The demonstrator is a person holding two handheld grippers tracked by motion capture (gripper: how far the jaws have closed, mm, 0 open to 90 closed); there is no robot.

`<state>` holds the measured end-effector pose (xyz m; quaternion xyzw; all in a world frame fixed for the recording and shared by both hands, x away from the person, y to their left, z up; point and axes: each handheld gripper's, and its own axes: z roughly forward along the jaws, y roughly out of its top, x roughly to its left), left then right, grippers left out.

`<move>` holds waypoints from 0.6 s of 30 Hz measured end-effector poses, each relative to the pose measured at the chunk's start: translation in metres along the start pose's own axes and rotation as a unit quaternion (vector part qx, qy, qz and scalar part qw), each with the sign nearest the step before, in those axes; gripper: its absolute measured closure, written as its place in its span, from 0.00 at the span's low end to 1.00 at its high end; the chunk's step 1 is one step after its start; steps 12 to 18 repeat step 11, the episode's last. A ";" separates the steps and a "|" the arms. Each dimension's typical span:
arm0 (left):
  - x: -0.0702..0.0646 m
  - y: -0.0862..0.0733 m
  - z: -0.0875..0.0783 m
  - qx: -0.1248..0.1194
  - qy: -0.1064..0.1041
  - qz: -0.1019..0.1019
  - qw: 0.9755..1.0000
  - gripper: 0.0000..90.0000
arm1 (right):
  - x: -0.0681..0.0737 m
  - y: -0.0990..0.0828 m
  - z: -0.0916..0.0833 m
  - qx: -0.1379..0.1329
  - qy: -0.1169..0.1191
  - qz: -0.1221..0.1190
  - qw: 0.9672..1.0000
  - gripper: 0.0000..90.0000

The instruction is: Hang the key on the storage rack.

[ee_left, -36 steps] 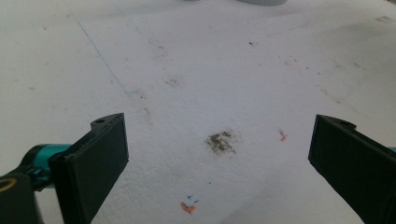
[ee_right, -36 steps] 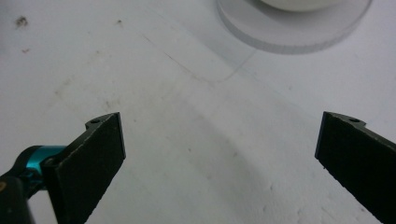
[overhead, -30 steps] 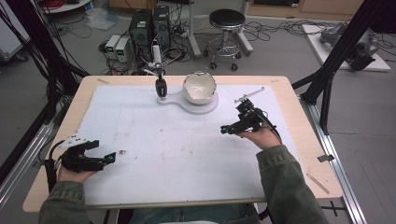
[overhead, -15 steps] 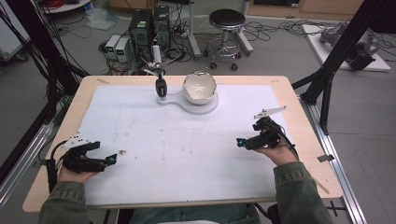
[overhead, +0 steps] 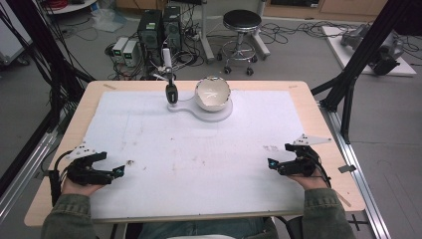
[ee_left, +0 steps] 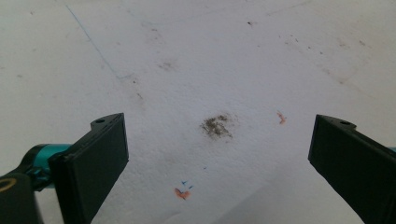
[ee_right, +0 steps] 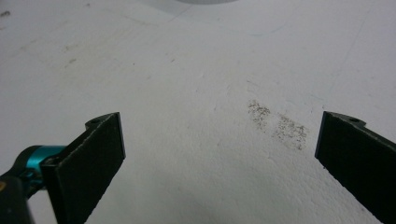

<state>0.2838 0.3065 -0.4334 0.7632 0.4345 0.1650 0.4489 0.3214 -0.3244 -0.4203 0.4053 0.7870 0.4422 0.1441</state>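
A white bowl (overhead: 213,93) sits tilted on a white stand (overhead: 209,110) at the table's far middle, with a black-handled tool (overhead: 171,90) upright on the stand's left end. My left gripper (overhead: 121,171) rests near the front left corner, open, with nothing between its jaws. My right gripper (overhead: 271,163) rests near the front right, also open and empty. In the left gripper view the wide-apart jaws frame a brown smudge (ee_left: 217,126) on the white sheet. In the right gripper view a grey speckled smear (ee_right: 278,126) lies between the spread jaws.
A white sheet (overhead: 199,154) covers most of the wooden table (overhead: 318,114). Black frame struts (overhead: 358,64) stand at both sides. On the floor beyond the far edge are a stool (overhead: 241,30) and computer boxes (overhead: 159,27).
My right gripper has moved from the table's middle right back toward the front right corner and lower. The left gripper has stayed in place.
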 end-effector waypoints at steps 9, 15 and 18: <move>0.002 0.000 0.001 -0.008 0.005 0.002 1.000 0.06 | 0.005 -0.004 0.004 -0.014 -0.018 0.000 1.000 0.01; 0.002 0.000 0.002 0.000 0.021 0.004 1.000 0.06 | 0.006 -0.005 0.009 0.001 -0.023 -0.002 1.000 0.01; 0.002 0.000 0.002 0.000 0.021 0.004 1.000 0.06 | 0.006 -0.005 0.009 0.001 -0.023 -0.002 1.000 0.01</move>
